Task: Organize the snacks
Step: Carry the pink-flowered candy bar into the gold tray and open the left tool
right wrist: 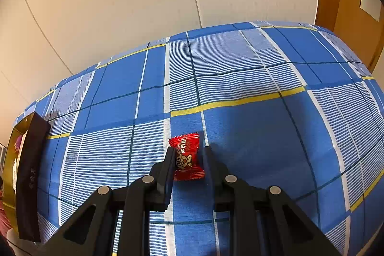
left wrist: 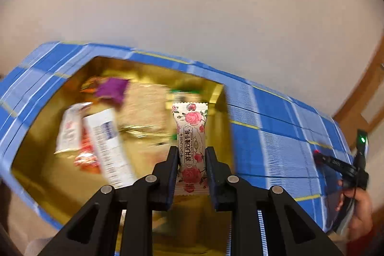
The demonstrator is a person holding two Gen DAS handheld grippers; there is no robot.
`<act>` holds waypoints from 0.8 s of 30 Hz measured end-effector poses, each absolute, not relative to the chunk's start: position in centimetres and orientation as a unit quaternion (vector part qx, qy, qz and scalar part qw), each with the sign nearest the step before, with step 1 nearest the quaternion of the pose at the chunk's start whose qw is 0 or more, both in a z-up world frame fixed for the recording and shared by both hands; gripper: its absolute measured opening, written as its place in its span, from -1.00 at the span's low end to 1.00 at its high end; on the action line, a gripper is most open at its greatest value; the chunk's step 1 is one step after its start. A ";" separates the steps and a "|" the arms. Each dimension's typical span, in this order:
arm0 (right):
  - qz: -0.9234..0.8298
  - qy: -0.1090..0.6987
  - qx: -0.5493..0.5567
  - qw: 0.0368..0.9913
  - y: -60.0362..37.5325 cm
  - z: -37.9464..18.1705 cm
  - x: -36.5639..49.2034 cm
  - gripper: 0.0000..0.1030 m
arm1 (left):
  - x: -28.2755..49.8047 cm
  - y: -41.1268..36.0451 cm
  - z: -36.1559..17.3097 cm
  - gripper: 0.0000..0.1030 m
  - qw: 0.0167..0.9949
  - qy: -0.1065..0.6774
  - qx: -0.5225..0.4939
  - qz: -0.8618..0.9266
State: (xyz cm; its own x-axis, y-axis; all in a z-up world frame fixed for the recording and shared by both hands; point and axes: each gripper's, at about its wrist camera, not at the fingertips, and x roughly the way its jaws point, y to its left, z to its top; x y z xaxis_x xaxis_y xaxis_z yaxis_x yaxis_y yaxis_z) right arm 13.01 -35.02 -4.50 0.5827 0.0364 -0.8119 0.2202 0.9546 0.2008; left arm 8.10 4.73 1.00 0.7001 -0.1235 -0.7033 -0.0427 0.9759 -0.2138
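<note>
My left gripper (left wrist: 191, 150) is shut on a white candy with pink roses (left wrist: 191, 136), held upright over the gold-lined box (left wrist: 33, 160). Several blurred snack packets lie inside the box, among them a purple one (left wrist: 111, 89) and a white bar (left wrist: 108, 145). My right gripper (right wrist: 188, 150) is shut on a red wrapped candy (right wrist: 188, 156) just above the blue plaid cloth (right wrist: 240, 68). In the right wrist view the same box (right wrist: 30, 174) shows at the far left edge, with its dark outer wall facing me. The other gripper (left wrist: 345, 164) and a hand appear at the right edge of the left wrist view.
The blue plaid cloth (left wrist: 276, 136) covers the whole table. A pale wall rises behind it, and a wooden door frame (right wrist: 336, 4) stands at the right.
</note>
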 end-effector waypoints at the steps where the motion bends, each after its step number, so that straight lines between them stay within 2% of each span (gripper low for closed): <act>1: -0.054 0.454 0.140 0.878 -34.9 -4.5 13.0 -0.56 | 7.7 5.7 0.9 -0.56 0.916 0.384 -0.113 -0.008; 12: -0.057 0.427 0.175 0.885 -35.3 -4.1 12.8 -0.56 | 5.9 13.5 -2.3 -0.56 0.887 0.398 -0.196 0.129; 24: -0.038 0.408 0.176 0.895 -33.8 -3.1 13.3 -0.56 | 4.9 13.9 -2.7 -0.50 0.894 0.385 -0.171 0.152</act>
